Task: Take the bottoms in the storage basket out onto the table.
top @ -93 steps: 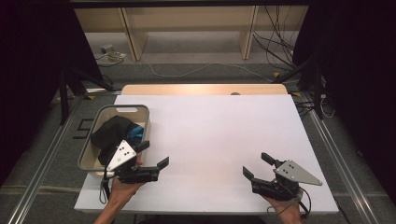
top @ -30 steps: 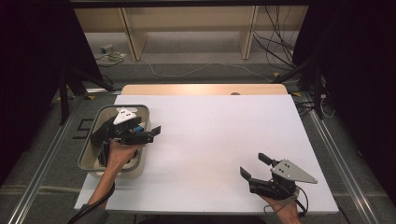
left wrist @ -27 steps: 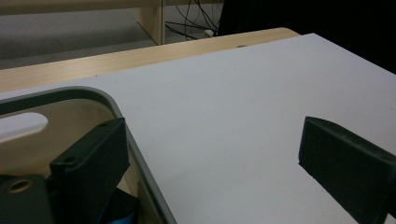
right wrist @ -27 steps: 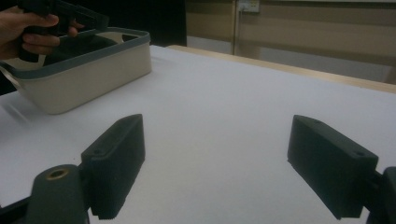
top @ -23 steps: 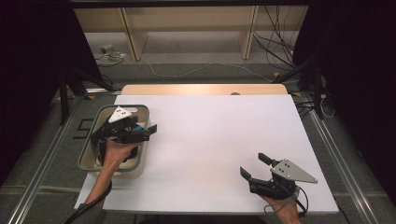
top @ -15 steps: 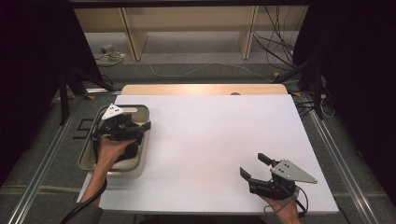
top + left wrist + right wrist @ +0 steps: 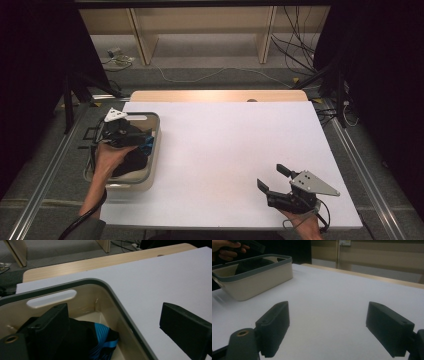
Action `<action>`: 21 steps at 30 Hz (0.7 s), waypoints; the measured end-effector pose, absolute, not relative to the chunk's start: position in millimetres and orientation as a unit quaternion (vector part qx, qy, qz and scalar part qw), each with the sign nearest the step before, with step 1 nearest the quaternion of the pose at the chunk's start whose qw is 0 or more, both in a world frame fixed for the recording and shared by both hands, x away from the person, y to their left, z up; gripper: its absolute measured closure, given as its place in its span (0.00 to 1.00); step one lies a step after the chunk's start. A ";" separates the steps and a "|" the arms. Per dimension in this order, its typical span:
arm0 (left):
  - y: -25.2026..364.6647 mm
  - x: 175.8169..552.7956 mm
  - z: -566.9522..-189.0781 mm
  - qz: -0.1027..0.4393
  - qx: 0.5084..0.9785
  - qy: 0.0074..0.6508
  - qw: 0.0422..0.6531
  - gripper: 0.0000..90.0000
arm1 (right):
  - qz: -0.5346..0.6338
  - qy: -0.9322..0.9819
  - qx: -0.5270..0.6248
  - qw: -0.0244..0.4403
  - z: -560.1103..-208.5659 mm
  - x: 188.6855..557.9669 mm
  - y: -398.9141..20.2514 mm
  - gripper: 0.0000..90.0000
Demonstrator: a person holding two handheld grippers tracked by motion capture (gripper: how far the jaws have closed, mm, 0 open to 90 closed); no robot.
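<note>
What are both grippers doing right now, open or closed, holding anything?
Left gripper: open, over the bin, holding nothing.
Right gripper: open, holding nothing.

The right gripper (image 7: 327,327), fingers spread, hovers over the white table (image 7: 342,292); a beige bin (image 7: 254,280) holds something dark, perhaps cloth.

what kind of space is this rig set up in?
Likely a lab or recording workspace, not a home: a white table framed by dark curtains, loose cables on the grey floor, and bare wooden shelving behind. A beige basket of dark cloth sits at the table's left.
</note>
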State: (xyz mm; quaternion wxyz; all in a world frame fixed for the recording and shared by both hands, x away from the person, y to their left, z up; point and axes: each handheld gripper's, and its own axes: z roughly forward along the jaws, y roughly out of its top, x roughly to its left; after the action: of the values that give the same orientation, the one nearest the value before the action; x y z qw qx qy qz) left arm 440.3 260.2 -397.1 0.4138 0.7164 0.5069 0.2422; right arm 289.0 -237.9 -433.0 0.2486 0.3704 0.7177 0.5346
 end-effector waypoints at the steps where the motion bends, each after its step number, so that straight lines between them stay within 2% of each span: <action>1: 262.2 441.0 -397.1 0.242 0.716 0.511 0.409 0.09 | 0.535 0.718 0.371 0.248 -432.9 289.1 -238.1 0.22; 21: 290.4 463.2 -403.7 0.216 0.719 0.570 0.334 0.10 | 0.533 0.719 0.372 0.246 -434.0 290.4 -237.6 0.22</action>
State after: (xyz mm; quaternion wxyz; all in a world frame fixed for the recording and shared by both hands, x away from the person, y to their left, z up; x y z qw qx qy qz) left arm 463.2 290.4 -403.7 0.3340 0.7190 0.5701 0.2156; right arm 290.4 -237.6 -434.0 0.2457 0.3717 0.7192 0.5331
